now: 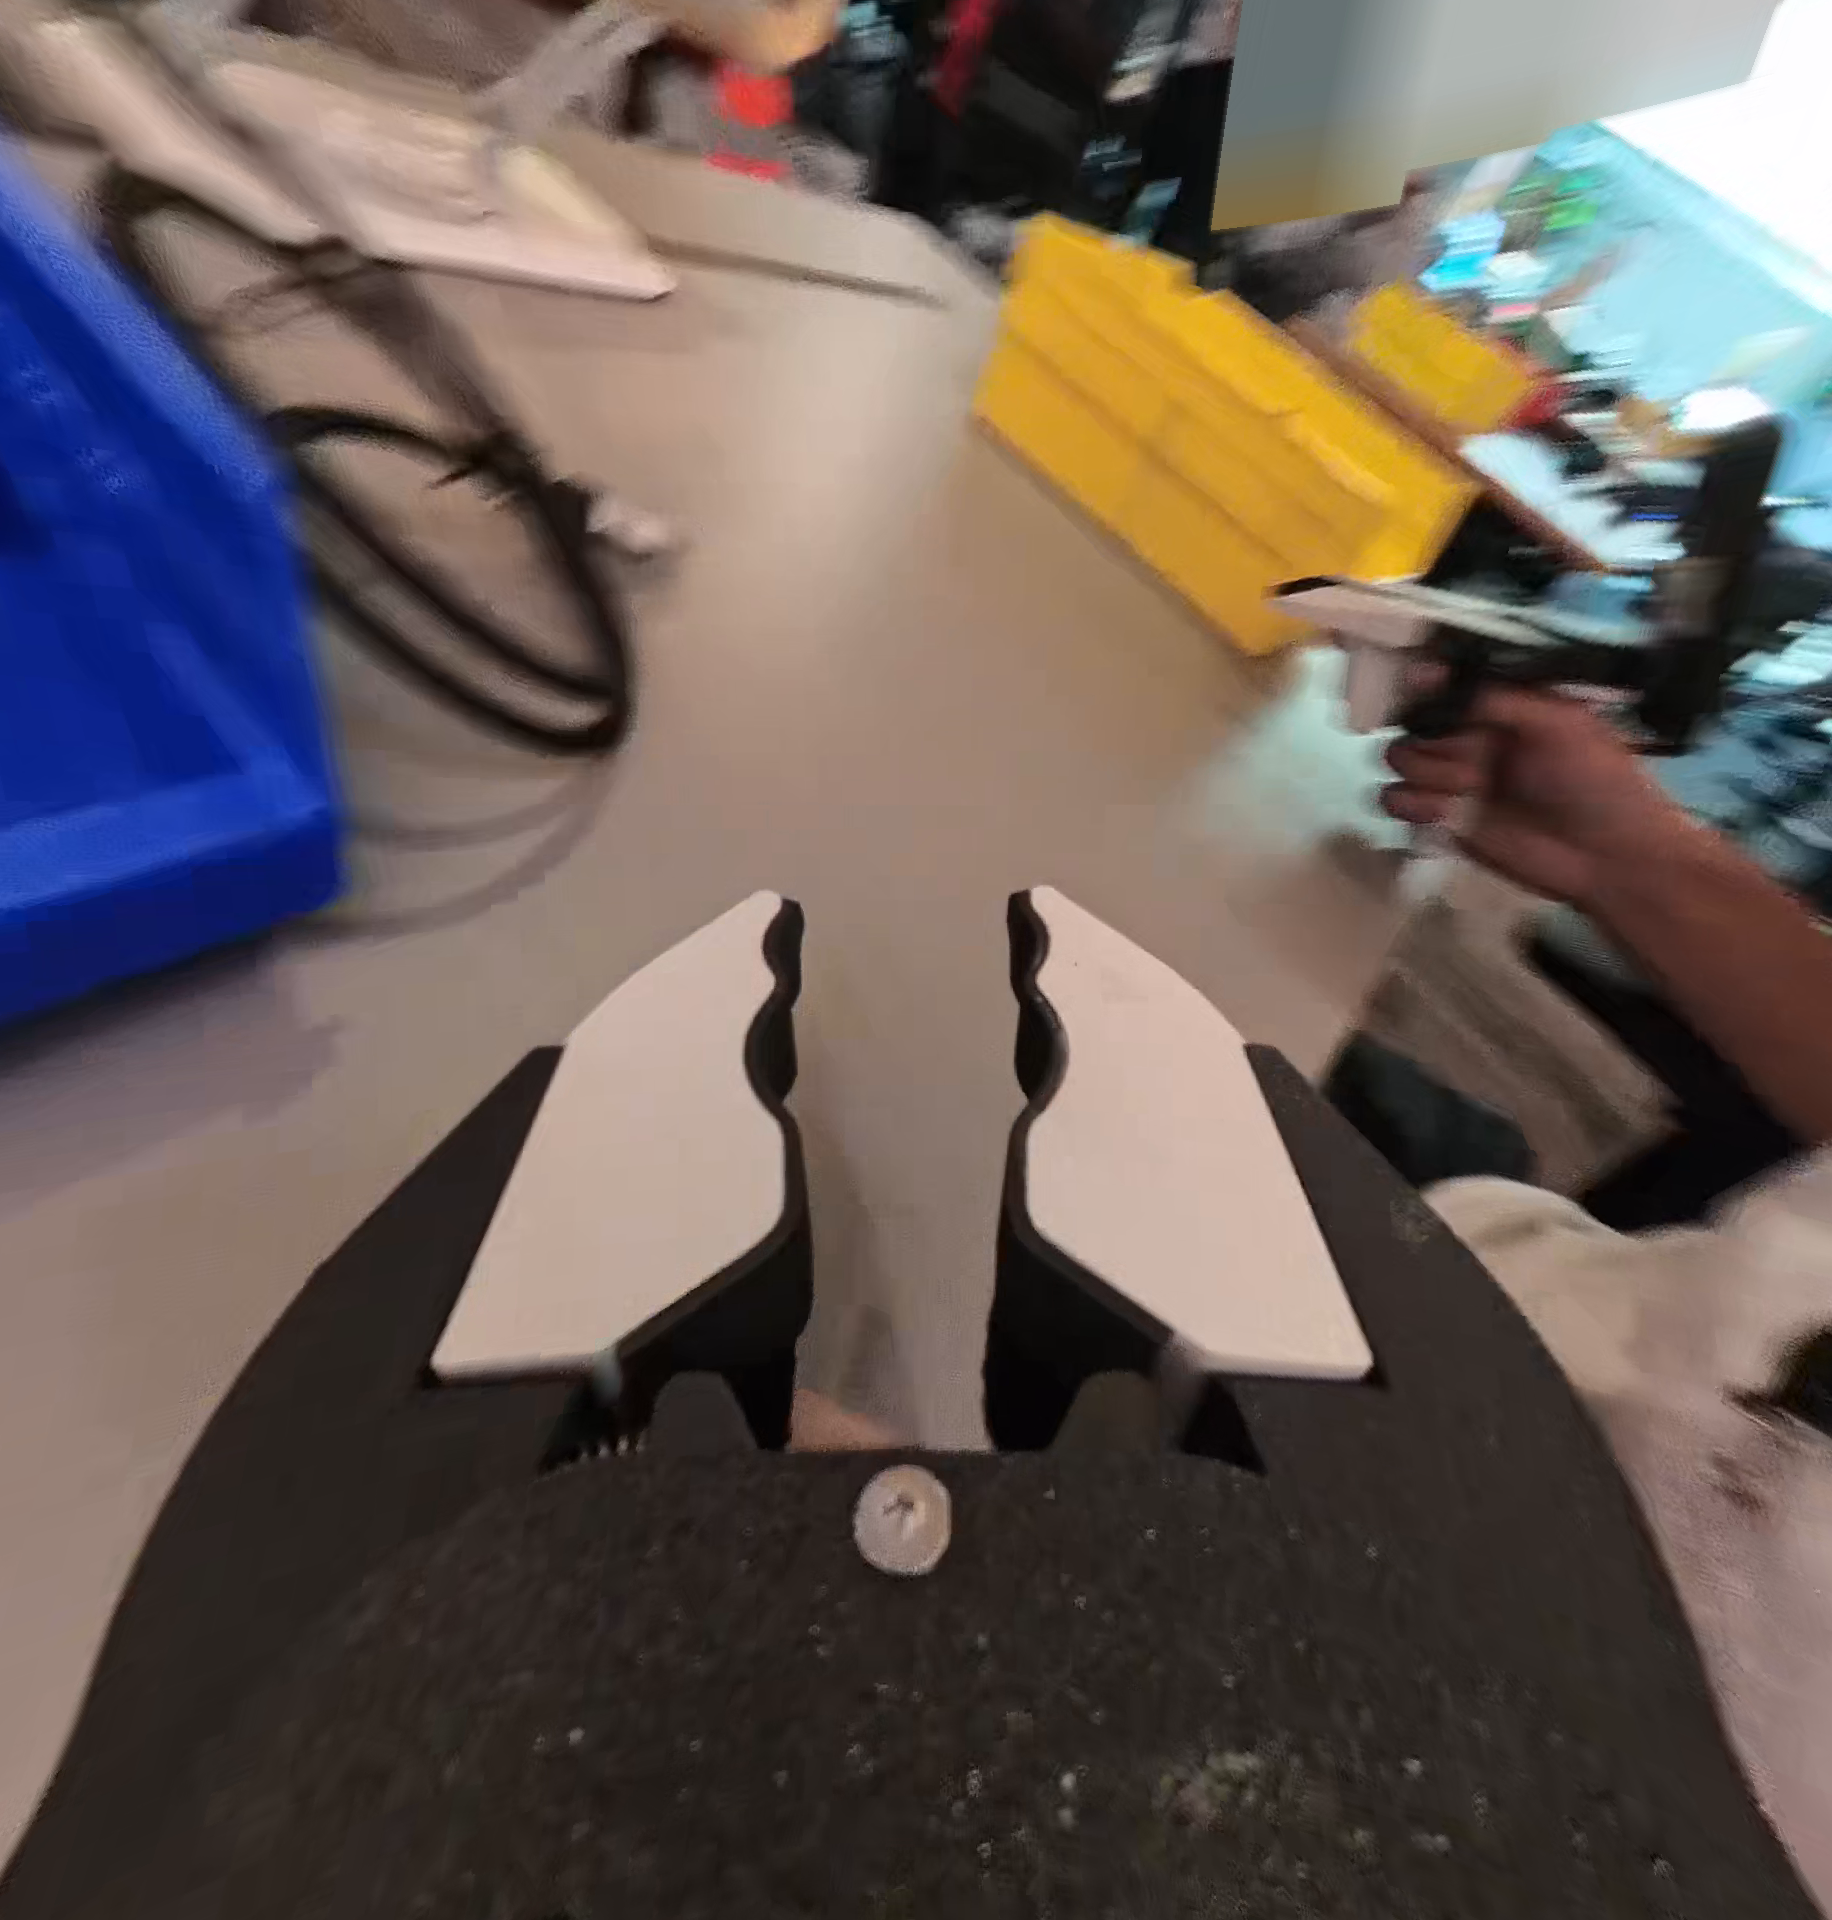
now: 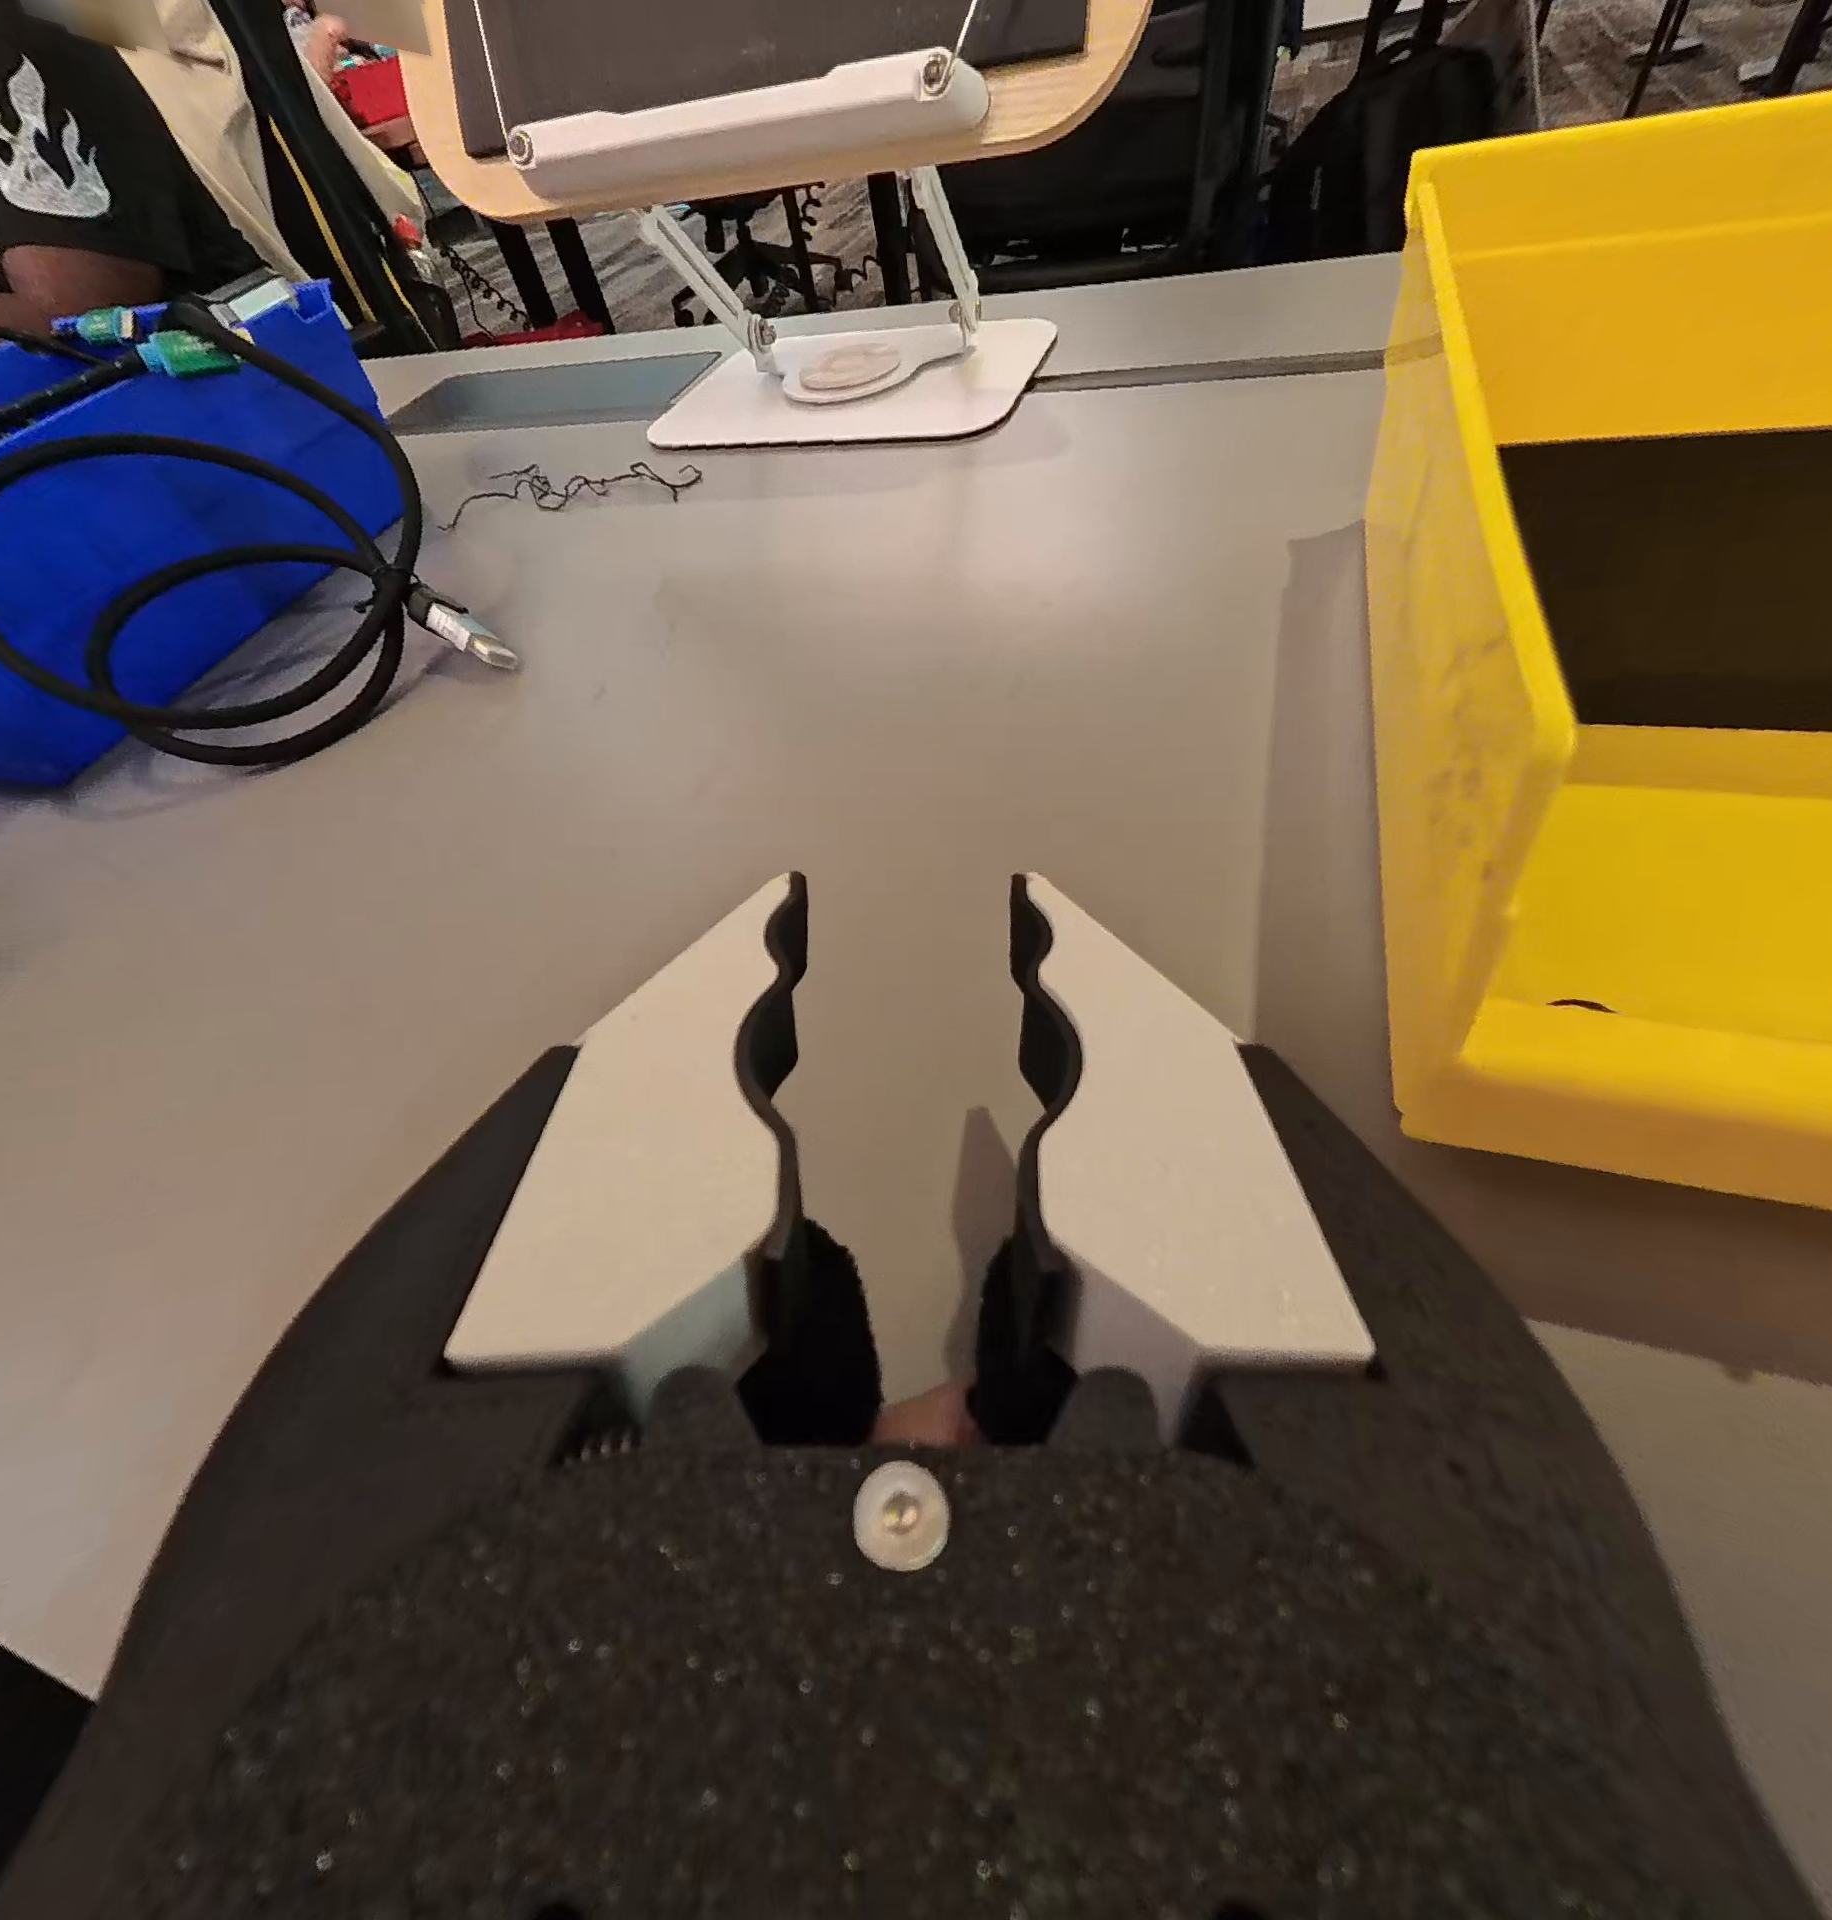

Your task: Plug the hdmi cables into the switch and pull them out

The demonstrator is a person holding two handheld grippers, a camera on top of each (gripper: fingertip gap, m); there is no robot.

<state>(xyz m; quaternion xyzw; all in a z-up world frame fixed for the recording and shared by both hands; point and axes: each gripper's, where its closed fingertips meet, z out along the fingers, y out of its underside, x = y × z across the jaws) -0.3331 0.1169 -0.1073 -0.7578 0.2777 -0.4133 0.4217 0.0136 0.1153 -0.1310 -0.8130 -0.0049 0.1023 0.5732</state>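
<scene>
i take the flat grey table (image 2: 891, 727) as my landmark. on its left side sits the blue plastic bin (image 2: 112, 540), with the coiled black hdmi cable (image 2: 268, 582) draped from it onto the table. on its right side stands the yellow plastic bin (image 2: 1618, 883). at its far edge, between them, rests the white folding stand (image 2: 850, 395).

Left gripper (image 1: 905, 914): rough black speckled body, two pale grey fingers (image 1: 642, 1132) with wavy black inner pads, one silver round-head screw (image 1: 901, 1531) centred. Right gripper (image 2: 909, 894): identical build. Operator wears an off-white sleeve (image 1: 1618, 1382).
</scene>
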